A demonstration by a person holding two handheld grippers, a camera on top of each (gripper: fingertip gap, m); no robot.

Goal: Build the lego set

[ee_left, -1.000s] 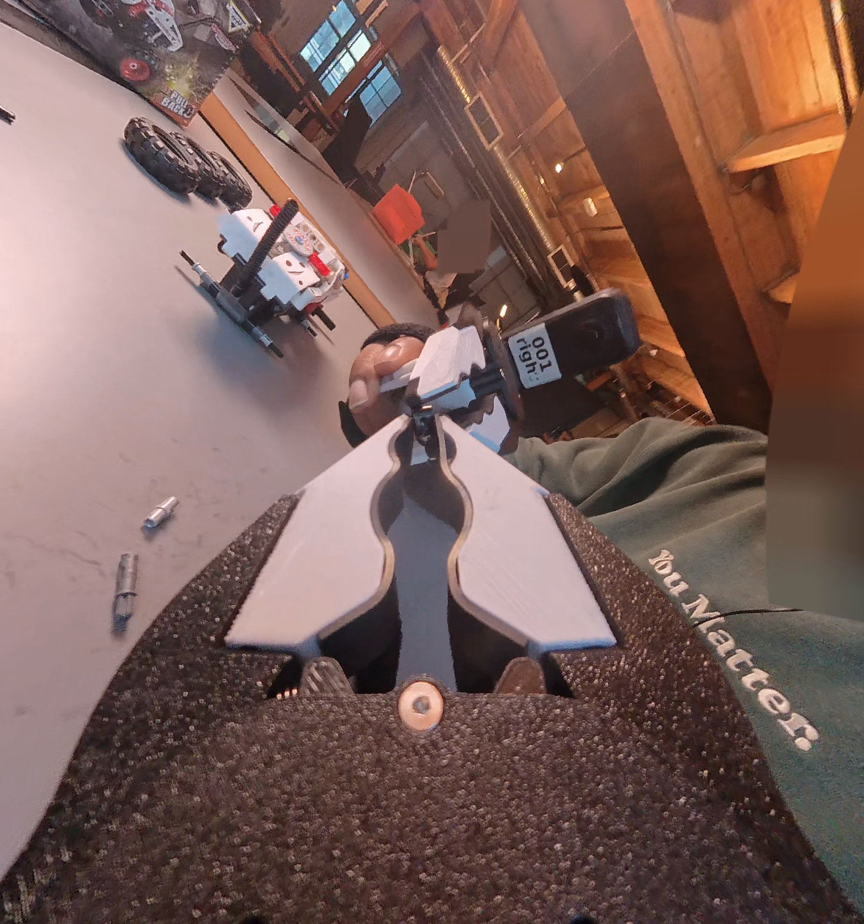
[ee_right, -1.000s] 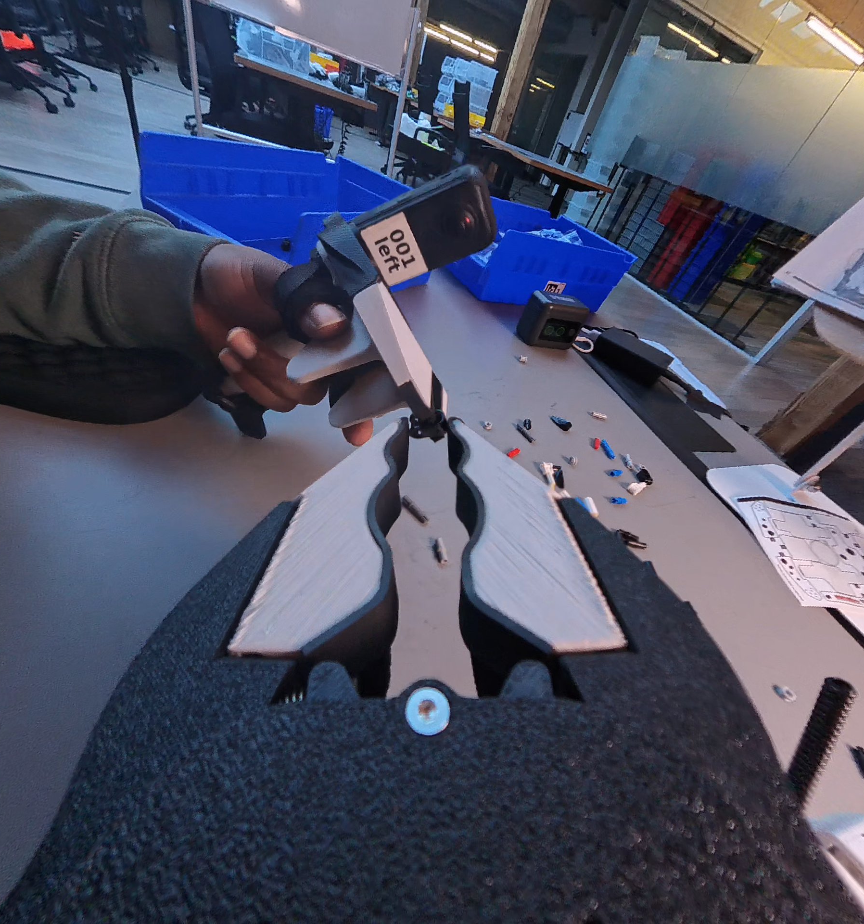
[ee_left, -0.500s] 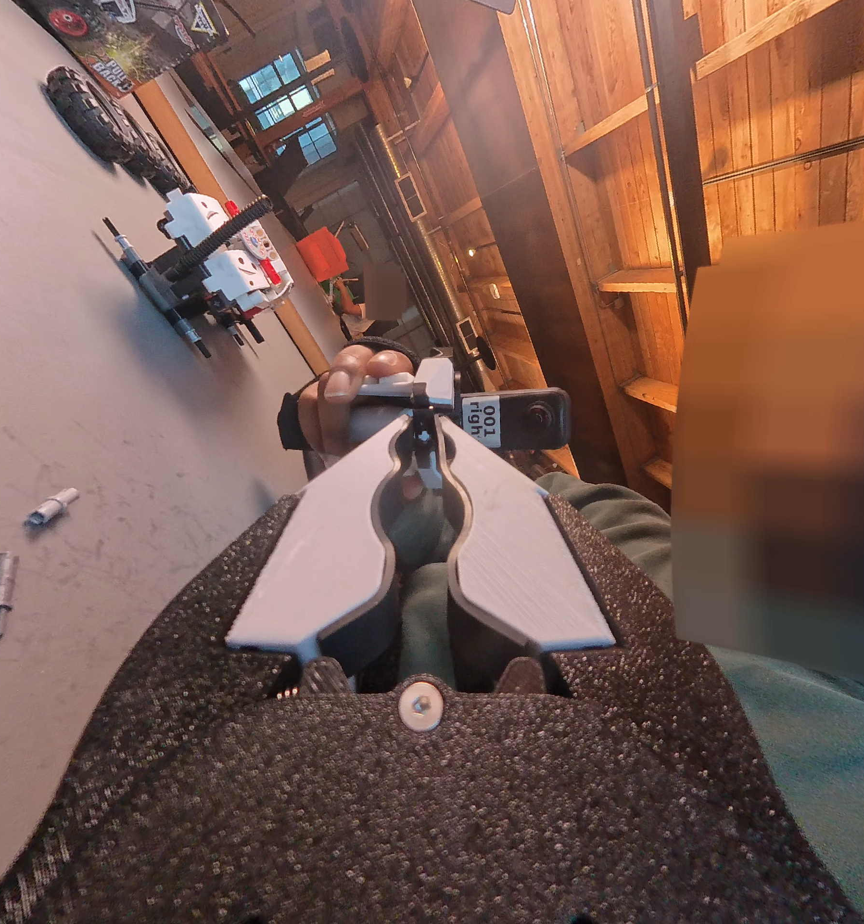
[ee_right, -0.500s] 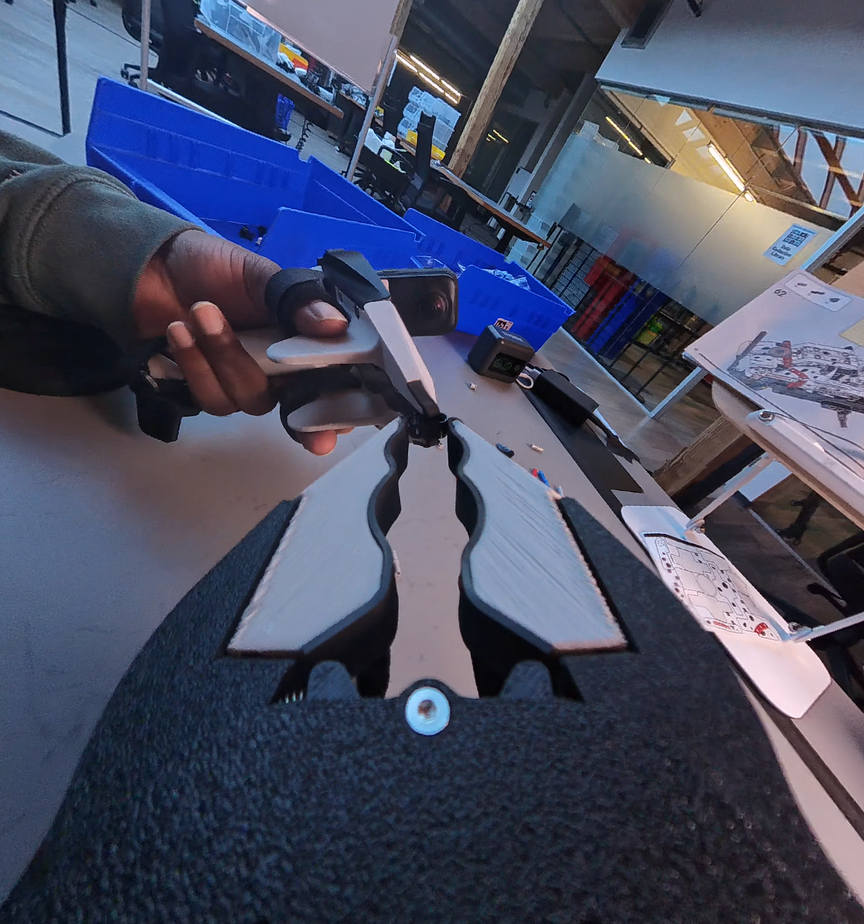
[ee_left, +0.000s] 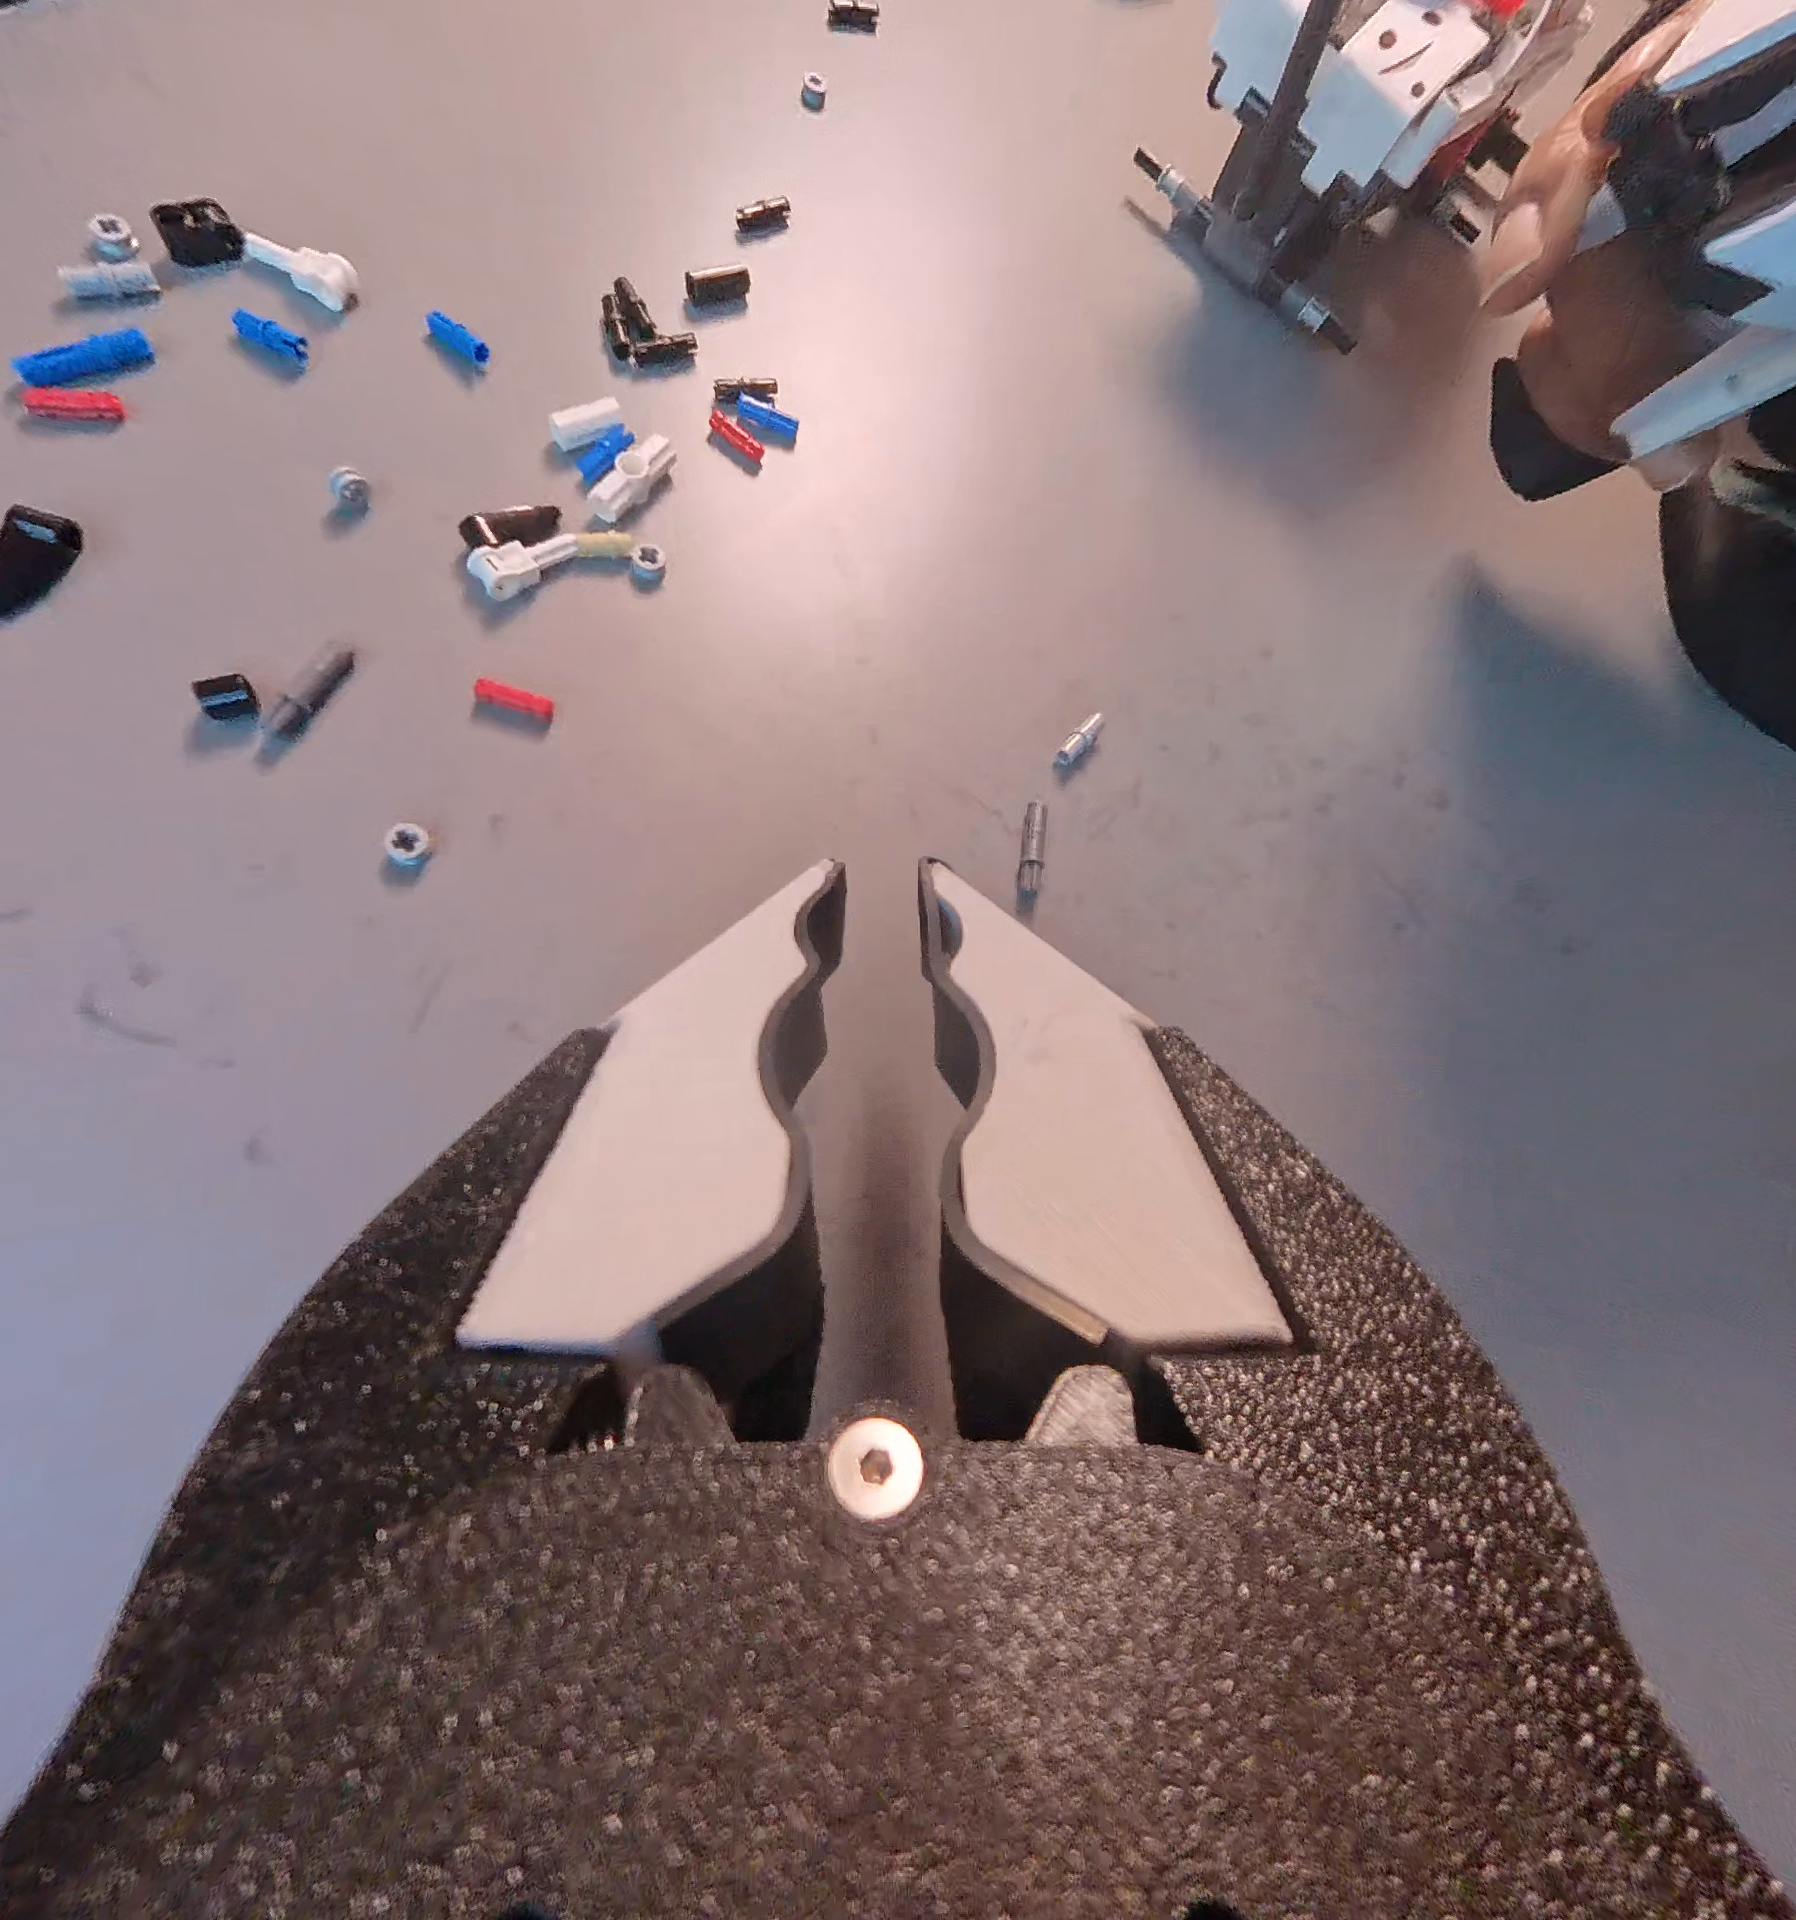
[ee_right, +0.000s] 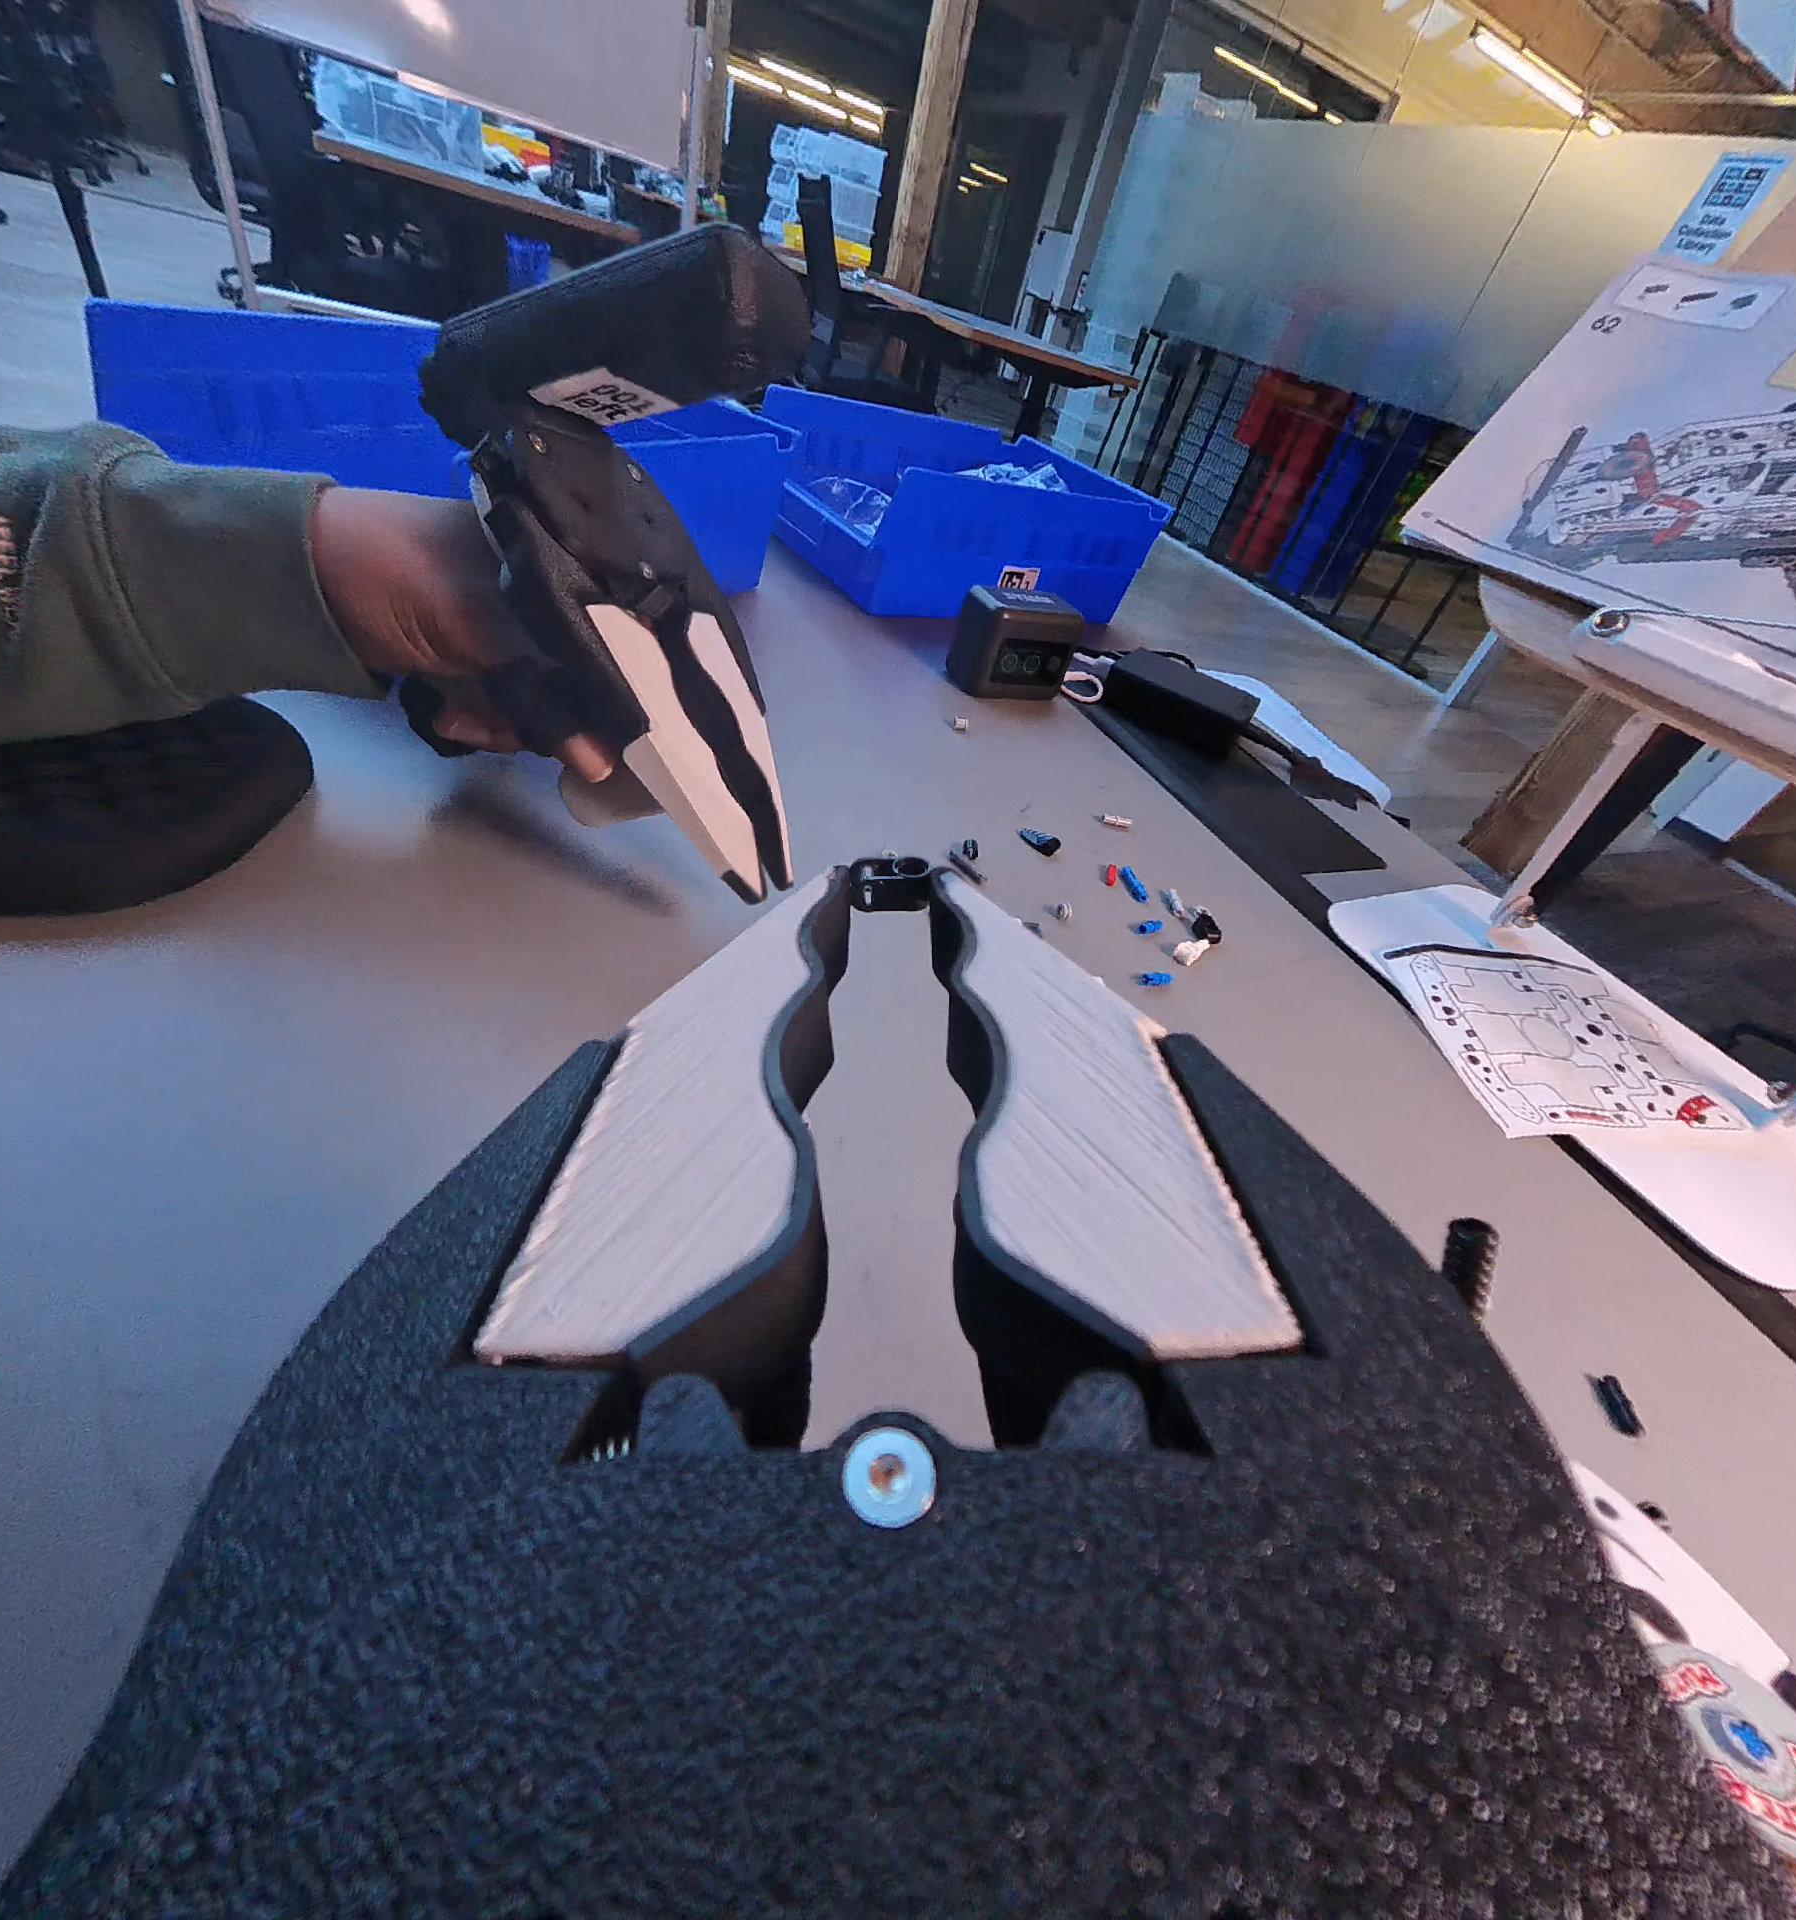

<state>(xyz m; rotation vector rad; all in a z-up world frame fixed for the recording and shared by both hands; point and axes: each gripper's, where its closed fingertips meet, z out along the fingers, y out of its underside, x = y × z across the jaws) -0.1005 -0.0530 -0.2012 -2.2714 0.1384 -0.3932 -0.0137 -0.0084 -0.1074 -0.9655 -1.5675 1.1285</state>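
Observation:
My right gripper [ee_right: 889,885] is shut on a small black connector piece [ee_right: 894,871], held at its fingertips above the grey table [ee_right: 250,1091]. My left gripper [ee_left: 881,878] is open and empty, pointing down at the table [ee_left: 1289,935]. It also shows in the right wrist view [ee_right: 759,883], just left of the held piece and apart from it. Two grey pins [ee_left: 1031,831] [ee_left: 1078,740] lie just right of the left fingertips. The part-built white and black model [ee_left: 1341,114] stands at the top right, with my right gripper [ee_left: 1767,270] beside it.
Several loose blue, red, black and white pieces [ee_left: 603,457] are scattered at the left. Blue bins [ee_right: 967,520], a small black device [ee_right: 1013,655], an instruction booklet on a stand [ee_right: 1683,468] and a sticker sheet [ee_right: 1538,1039] stand around the table.
The two grippers were tip to tip on the small black piece in the air. The left gripper has let go, opened and swung down toward the table. The right keeps the piece.

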